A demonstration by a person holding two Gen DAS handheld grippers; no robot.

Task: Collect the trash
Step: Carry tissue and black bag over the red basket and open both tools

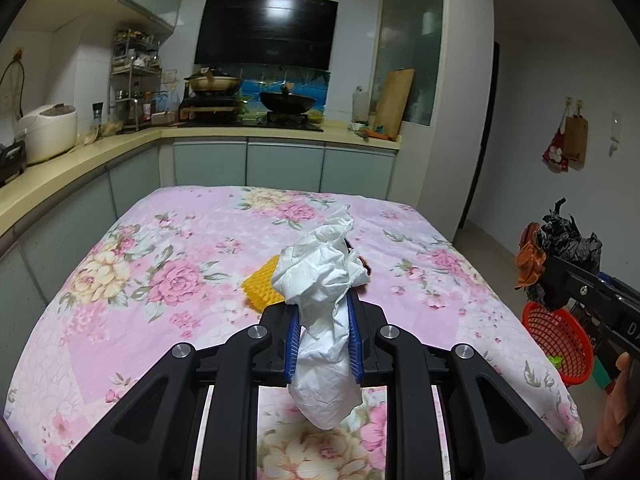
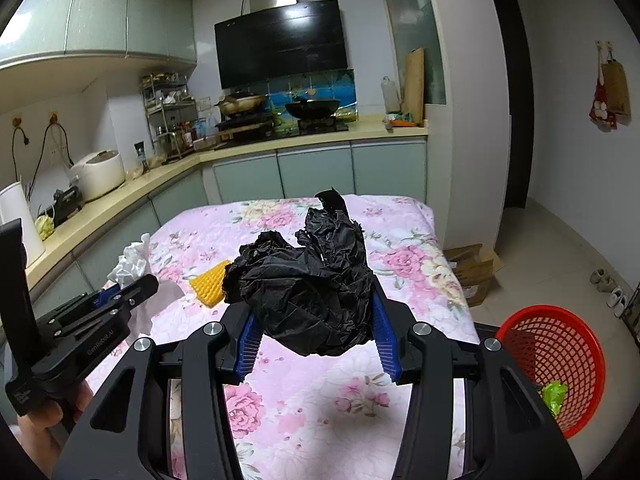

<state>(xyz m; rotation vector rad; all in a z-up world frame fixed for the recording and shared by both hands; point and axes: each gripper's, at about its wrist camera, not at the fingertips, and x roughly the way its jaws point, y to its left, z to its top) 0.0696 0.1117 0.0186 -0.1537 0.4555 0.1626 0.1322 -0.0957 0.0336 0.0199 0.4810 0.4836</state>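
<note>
My left gripper (image 1: 323, 312) is shut on a crumpled white paper (image 1: 324, 280) and holds it above the floral table (image 1: 160, 280). My right gripper (image 2: 314, 320) is shut on a crumpled black paper wad (image 2: 308, 280), also above the table (image 2: 304, 400). A yellow ridged piece (image 1: 260, 286) lies on the cloth just beyond the white paper; it also shows in the right wrist view (image 2: 210, 284). A red mesh basket (image 2: 560, 360) stands at the table's right side with a green scrap (image 2: 555, 395) inside; it also shows in the left wrist view (image 1: 558, 344).
A kitchen counter (image 1: 80, 156) with a rice cooker (image 1: 50, 130) runs along the left and back, with woks on the stove (image 1: 286, 102). Cardboard (image 2: 476, 272) and shoes (image 2: 608, 284) lie on the floor to the right.
</note>
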